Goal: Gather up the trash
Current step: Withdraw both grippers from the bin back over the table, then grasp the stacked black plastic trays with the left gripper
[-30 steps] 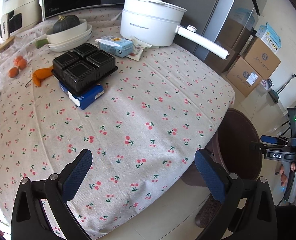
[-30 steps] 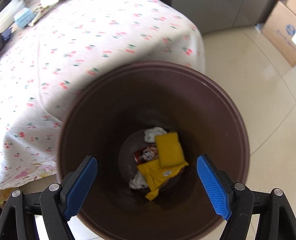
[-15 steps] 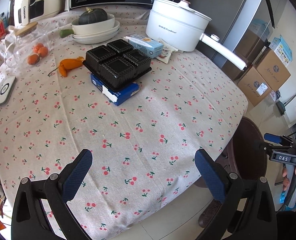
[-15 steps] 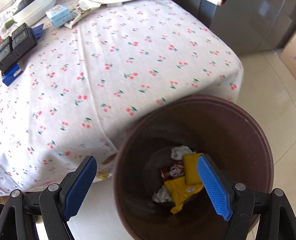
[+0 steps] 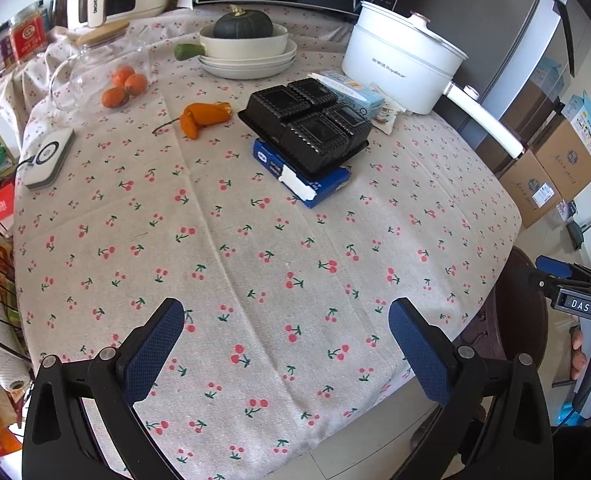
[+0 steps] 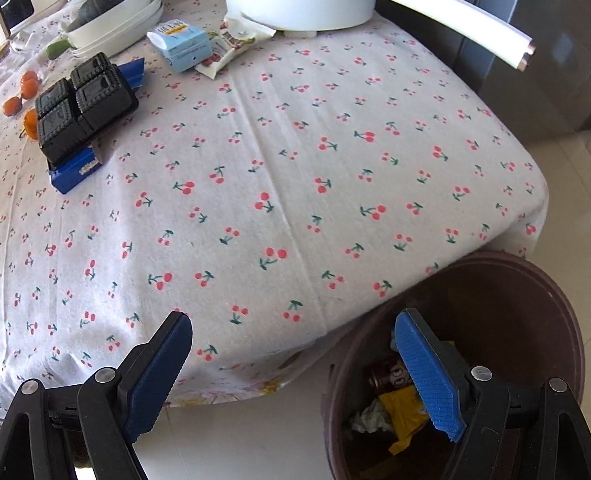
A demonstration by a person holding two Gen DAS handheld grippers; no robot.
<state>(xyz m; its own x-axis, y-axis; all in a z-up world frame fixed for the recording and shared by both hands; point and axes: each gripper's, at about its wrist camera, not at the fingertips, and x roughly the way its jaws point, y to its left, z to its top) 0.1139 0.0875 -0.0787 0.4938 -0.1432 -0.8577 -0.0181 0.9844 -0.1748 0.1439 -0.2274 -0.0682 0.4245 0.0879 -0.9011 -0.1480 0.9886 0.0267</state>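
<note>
Beside brown bin (image 6: 555, 300), empty right tool (image 6: 291, 372)

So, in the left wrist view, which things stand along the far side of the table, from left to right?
Glass jar → stacked white dishes with the green squash → white electric pot.
</note>
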